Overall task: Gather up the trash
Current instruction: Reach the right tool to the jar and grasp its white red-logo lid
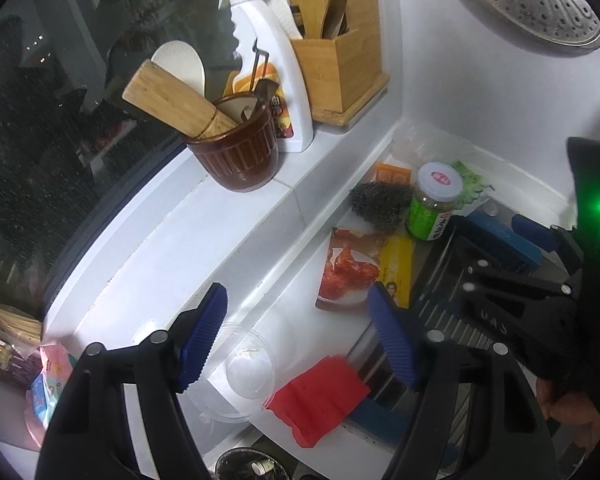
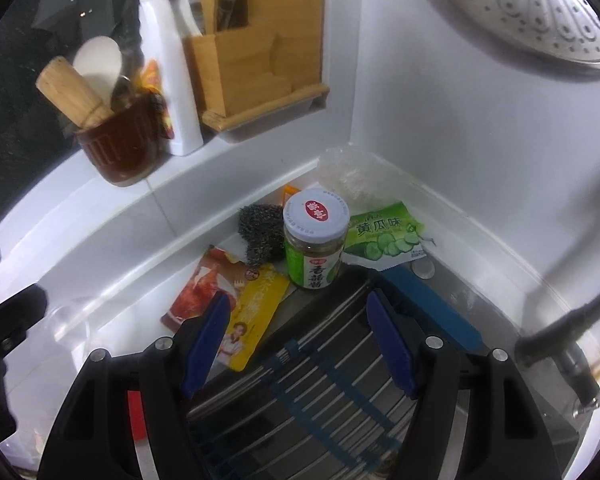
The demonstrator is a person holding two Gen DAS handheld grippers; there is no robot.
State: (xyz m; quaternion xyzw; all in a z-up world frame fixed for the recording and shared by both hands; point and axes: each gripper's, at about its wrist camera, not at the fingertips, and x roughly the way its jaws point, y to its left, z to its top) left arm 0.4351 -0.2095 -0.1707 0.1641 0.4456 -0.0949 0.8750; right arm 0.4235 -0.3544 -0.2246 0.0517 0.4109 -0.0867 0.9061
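Observation:
Litter lies on a white counter in a corner. A red-and-yellow food wrapper lies flat beside a steel scourer. A green cucumber-flavour packet and crumpled clear plastic sit behind a green jar with a white lid. A clear plastic lid and a red cloth lie under my left gripper, which hangs open above them, empty. My right gripper is open, empty, over a ribbed metal rack, short of the wrapper and jar.
On the sill stand a brown pot of utensils, a white spray bottle and a bamboo holder. A perforated metal steamer plate hangs on the wall. Colourful packets lie far left.

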